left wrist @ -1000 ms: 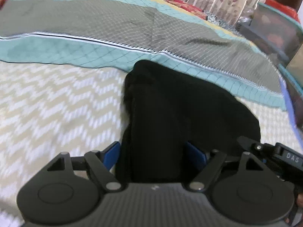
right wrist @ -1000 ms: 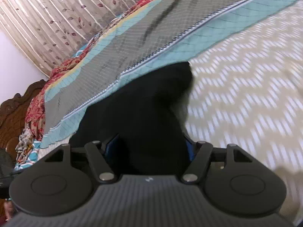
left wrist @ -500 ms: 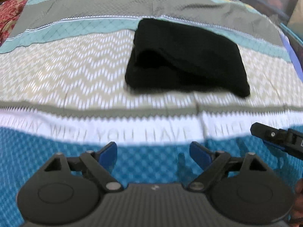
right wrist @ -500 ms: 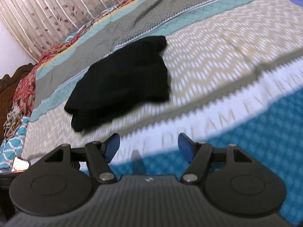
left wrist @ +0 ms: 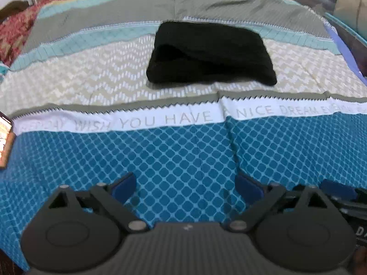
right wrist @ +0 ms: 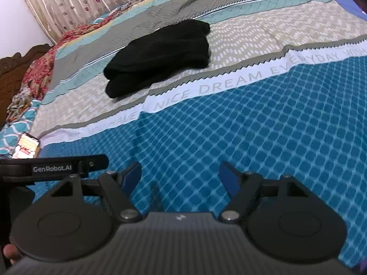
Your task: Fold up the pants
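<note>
A second ago both tools had the black knit pants between their blue pads; now the left hand-held gripper and the right hand-held gripper have let go and drawn back over the blue diamond-print band of the patterned bedspread, their jaws opening with nothing between them. The pants lie well apart from both, a compact folded bundle on the beige zigzag band of the bed, its far edge reaching the pale teal stripe. That suggests the folding is finished, or nearly so, with the bundle set down and released. In the left wrist view its long axis runs across the bed, roughly parallel to the white lettered strip; the layered, open edges show at its left end, where the stacked folds look thicker.
</note>
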